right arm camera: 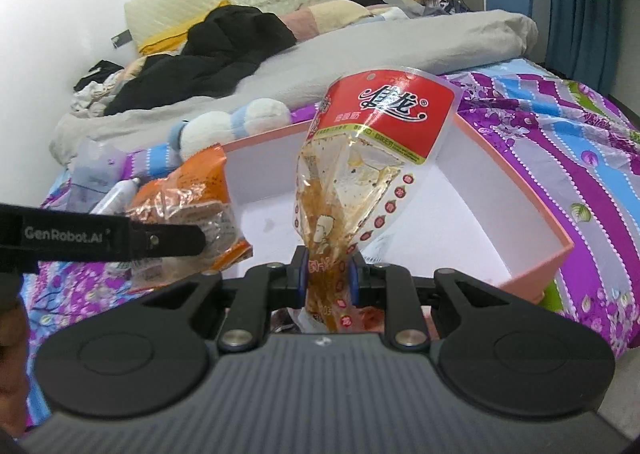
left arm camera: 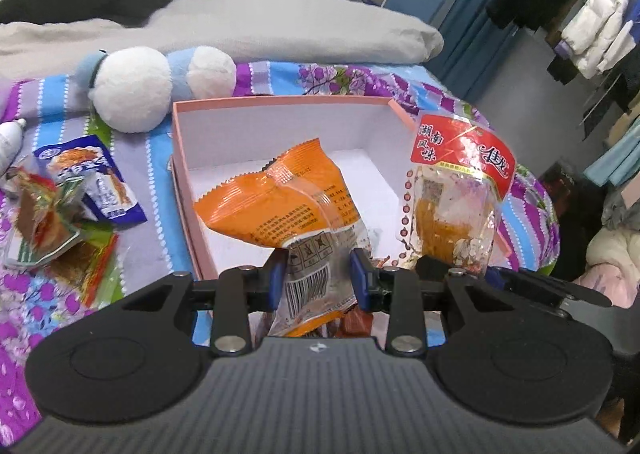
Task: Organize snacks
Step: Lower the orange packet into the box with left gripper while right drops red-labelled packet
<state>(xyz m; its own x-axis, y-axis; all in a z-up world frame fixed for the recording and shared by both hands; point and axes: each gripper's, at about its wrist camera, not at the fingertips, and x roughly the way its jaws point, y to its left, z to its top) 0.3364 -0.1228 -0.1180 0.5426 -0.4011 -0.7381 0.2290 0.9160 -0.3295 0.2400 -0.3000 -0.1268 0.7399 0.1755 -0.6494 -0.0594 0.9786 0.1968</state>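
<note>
The pink box (left arm camera: 280,103) sits on the flowered bedspread (right arm camera: 580,173), and its white floor looks bare, so nothing seems packed yet. Above the box, the left gripper (left arm camera: 319,274) pinches an orange packet (left arm camera: 276,197) by its lower end, and the right gripper (right arm camera: 329,274) pinches a clear, red-topped packet (right arm camera: 360,157) the same way. Left of the box, beside a plush toy (left arm camera: 132,87), a few more packets (left arm camera: 68,197) lie loose, so I judge most of the sorting remains.
</note>
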